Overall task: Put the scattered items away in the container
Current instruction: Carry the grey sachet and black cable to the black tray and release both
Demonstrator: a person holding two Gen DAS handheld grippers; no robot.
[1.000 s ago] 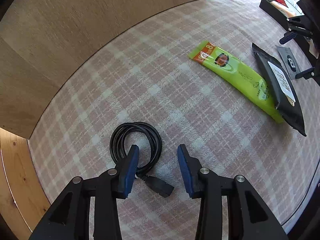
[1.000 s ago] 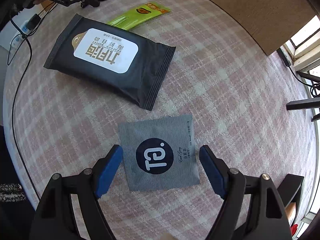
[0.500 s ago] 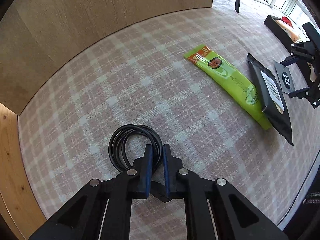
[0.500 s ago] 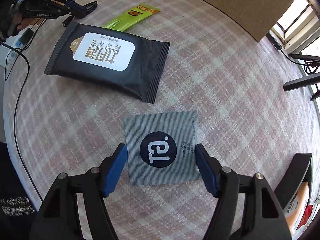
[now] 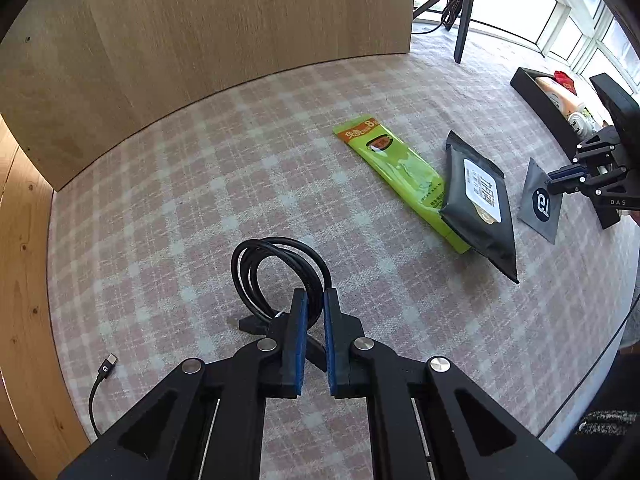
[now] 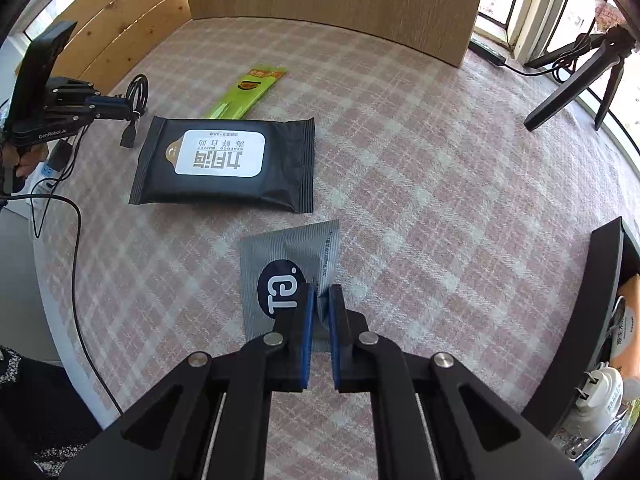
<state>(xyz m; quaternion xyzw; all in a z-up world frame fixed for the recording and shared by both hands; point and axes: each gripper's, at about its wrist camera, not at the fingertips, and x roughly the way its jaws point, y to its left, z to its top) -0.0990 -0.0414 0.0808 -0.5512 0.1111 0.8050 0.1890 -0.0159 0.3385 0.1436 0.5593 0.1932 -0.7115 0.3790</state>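
Your left gripper [image 5: 315, 300] is pinching the coiled black cable [image 5: 276, 268], which is lifting off the pink plaid tablecloth [image 5: 200, 208]; your right gripper [image 6: 320, 300] is clamping the grey sachet [image 6: 288, 256], its far edge lying on the cloth. Just beyond the sachet, the black wipes pack [image 6: 226, 164] is lying flat, overlapping one end of the green snack packet [image 5: 394, 172]. At your right, the black container [image 6: 600, 308] is sitting at the table's edge, already holding a few items. Farther back, a wooden panel [image 5: 200, 28] is standing across the table, and a tripod [image 6: 580, 68] is standing by the bright windows.
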